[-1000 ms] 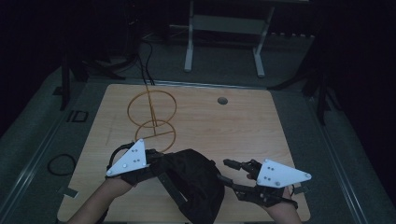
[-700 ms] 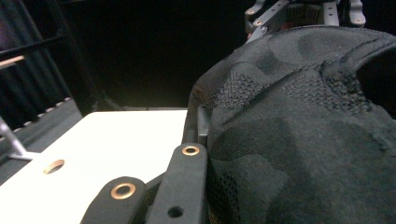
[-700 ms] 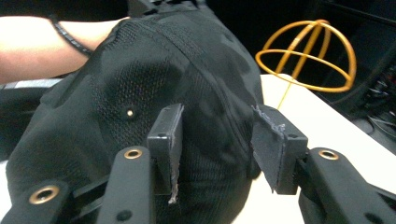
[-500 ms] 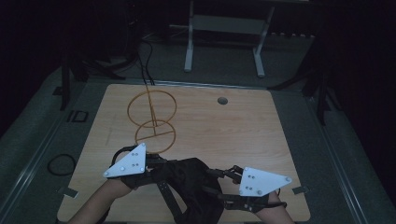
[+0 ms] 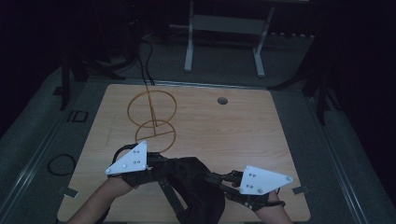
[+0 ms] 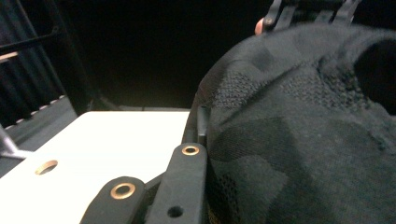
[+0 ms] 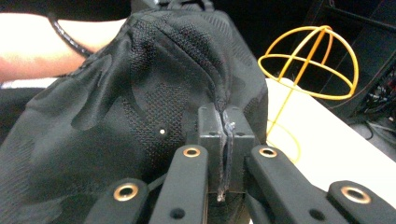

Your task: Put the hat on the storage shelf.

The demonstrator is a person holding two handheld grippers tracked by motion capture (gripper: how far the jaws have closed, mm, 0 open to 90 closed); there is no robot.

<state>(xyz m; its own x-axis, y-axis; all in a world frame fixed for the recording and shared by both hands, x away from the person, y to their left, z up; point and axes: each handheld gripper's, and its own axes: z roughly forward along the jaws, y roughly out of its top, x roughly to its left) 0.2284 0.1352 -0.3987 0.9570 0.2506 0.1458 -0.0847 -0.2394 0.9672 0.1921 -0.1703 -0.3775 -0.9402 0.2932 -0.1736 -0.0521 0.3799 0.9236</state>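
- The right gripper [image 7: 225,140], its jaws having just been closing, is pinching a fold of the black cap [image 7: 140,102].
- The left gripper [image 5: 156,163] is gripping the cap's opposite edge, jaws closed.
- A yellow wire stand [image 7: 308,56] is standing just behind.

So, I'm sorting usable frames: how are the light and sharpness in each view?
High view: dim and soft, the black cap nearly merging with the grippers, surroundings dark. Left gripper view: table blown out white, the cap's weave fairly sharp. Right gripper view: brightest, forearm overexposed, yellow wire stand clear, weave crisp.
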